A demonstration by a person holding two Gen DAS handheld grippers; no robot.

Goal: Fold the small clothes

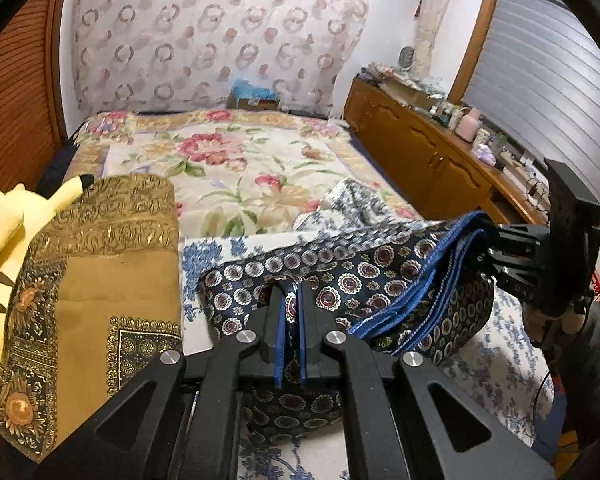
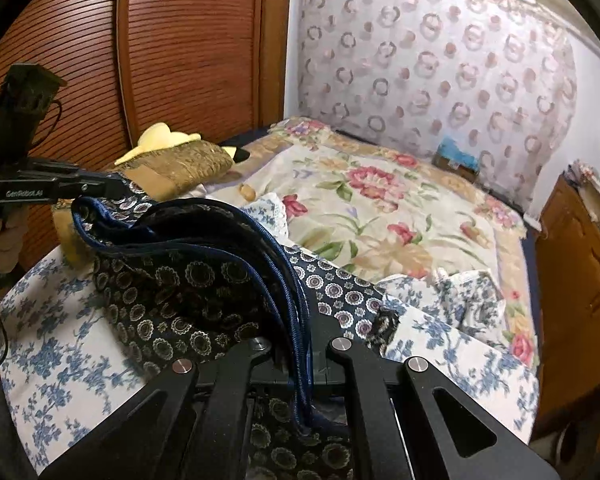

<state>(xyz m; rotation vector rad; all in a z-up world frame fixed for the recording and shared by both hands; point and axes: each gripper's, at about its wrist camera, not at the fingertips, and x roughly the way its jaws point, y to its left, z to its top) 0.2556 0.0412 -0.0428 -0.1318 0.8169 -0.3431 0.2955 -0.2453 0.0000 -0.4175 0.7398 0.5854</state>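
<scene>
A navy cloth (image 1: 364, 276) with round medallions and a blue hem hangs stretched between both grippers, folded along its hem, above the white-and-blue floral sheet (image 1: 496, 352). My left gripper (image 1: 292, 300) is shut on one end, with the blue edge pinched between its fingers. My right gripper (image 1: 488, 242) is shut on the other end at the right. In the right wrist view the navy cloth (image 2: 188, 280) drapes over the right gripper (image 2: 300, 344) and hides its fingertips. The left gripper (image 2: 118, 184) clamps the far corner there, held by a hand (image 2: 4, 240).
A folded gold-brown scarf (image 1: 100, 280) and a yellow plush toy (image 1: 0, 232) lie at the left. A crumpled blue-and-white cloth (image 1: 352, 204) sits on the flowered bedspread (image 1: 240, 168). A wooden cabinet (image 1: 420, 152) runs along the right, a wooden wardrobe (image 2: 160, 60) along the left.
</scene>
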